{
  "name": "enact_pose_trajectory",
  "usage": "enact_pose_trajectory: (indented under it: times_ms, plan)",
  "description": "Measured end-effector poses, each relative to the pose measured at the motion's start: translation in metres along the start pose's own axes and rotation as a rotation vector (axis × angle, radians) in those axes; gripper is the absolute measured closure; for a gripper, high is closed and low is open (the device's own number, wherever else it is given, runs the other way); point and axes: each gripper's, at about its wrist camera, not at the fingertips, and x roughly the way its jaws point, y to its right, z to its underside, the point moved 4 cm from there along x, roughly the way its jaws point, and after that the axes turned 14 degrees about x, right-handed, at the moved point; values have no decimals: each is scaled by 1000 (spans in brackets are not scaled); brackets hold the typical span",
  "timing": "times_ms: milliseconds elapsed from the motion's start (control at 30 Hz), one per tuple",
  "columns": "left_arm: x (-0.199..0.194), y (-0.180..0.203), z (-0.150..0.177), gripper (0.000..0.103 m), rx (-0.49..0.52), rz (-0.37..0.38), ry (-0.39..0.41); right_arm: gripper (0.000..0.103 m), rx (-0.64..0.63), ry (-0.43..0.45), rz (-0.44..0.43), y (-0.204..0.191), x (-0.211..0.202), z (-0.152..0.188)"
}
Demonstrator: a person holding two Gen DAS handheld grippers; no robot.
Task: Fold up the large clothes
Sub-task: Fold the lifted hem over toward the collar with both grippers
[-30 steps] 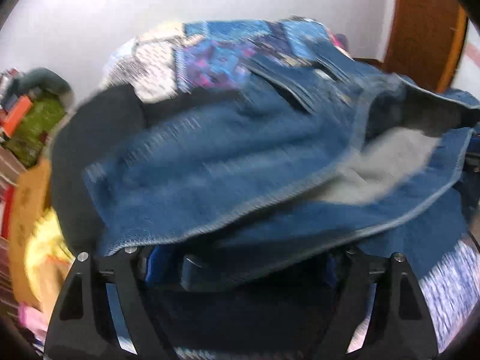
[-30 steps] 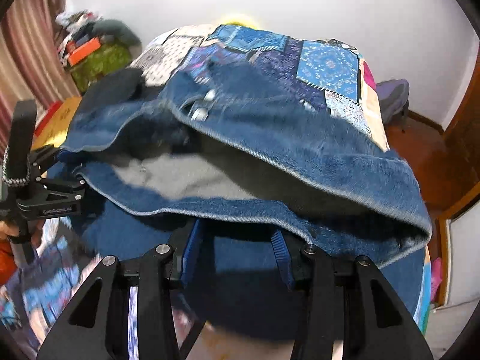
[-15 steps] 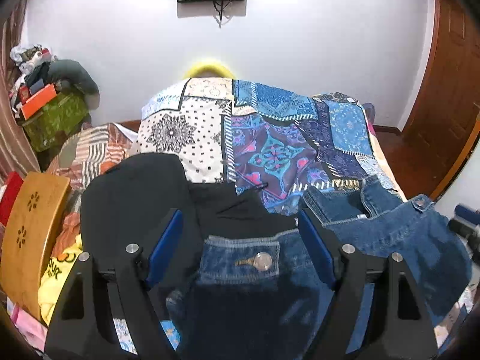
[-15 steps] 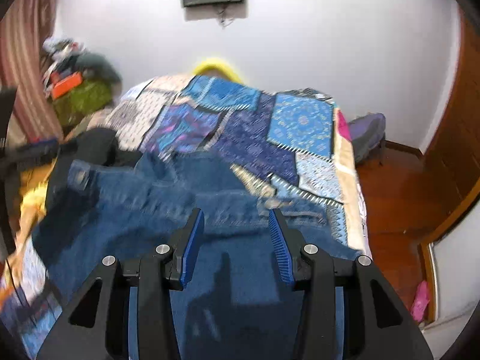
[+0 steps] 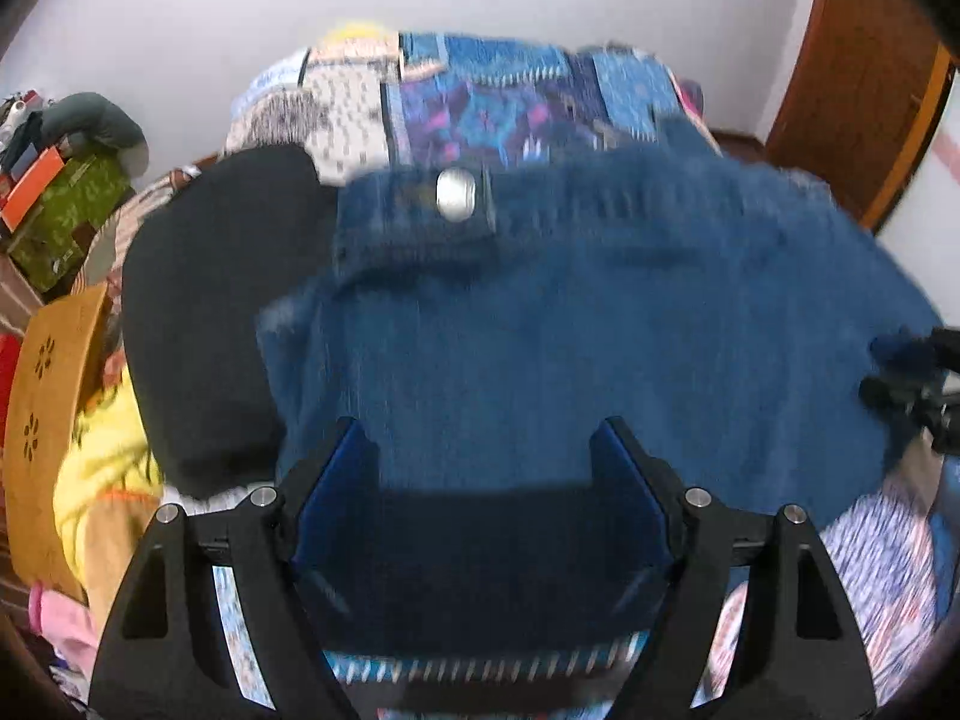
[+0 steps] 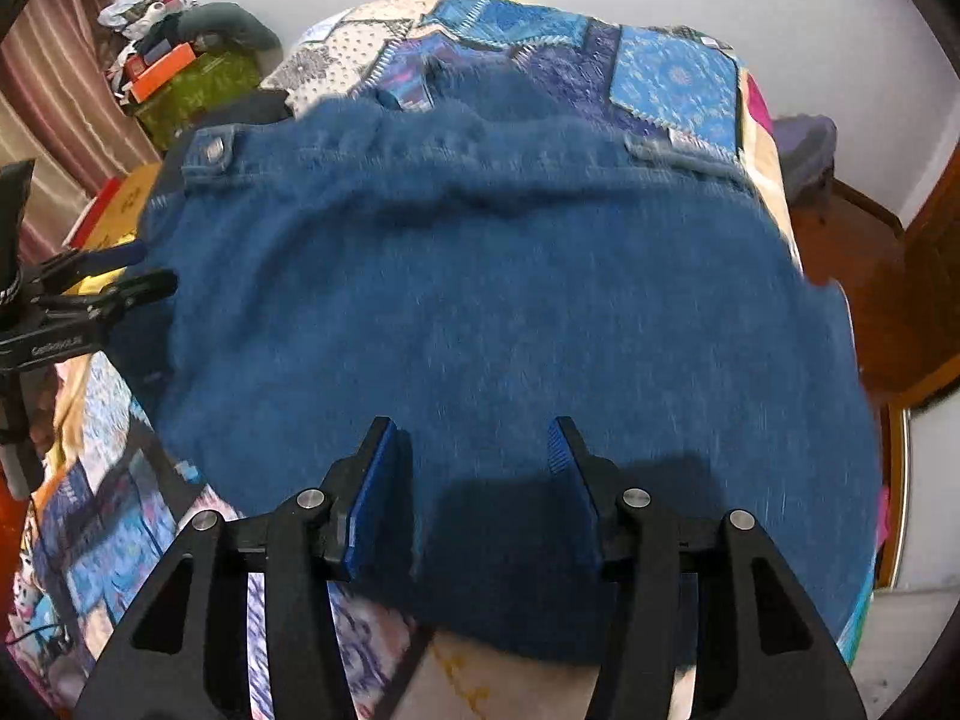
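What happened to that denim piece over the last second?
A second ago the denim garment was held up, draped over both grippers with its grey inside showing. Now it lies spread flat on the patchwork bedspread, and the left gripper and right gripper are open, let go. The black garment stayed beside it.

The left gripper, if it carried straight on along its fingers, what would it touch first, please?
Most likely the denim garment: the left gripper is open with the blue cloth spread directly ahead between its fingers. Blur makes depth uncertain, but nothing else lies in front of it.
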Motion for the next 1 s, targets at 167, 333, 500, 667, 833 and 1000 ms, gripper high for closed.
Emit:
enact_pose_trajectory:
  times_ms: [167, 333, 500, 667, 833, 1000]
  plan:
    - [-4, -12, 39, 24, -85, 34, -23, 49, 14, 50, 12, 3, -20, 16]
    - [-27, -37, 61, 24, -195, -19, -3, 48, 26, 59, 30, 3, -25, 22]
    - [-38, -65, 85, 24, -286, -126, 12, 48, 28, 70, 53, -1, -32, 24]
    - [-39, -74, 104, 24, -471, -24, 56, 48, 1, 109, 36, -11, -41, 27]
    - [-23, -55, 104, 20, -591, 159, 105, 48, -32, 155, 36, -24, -43, 24]
    - [13, -36, 100, 20, -681, 357, 79, 48, -37, 128, 13, -31, -29, 25]
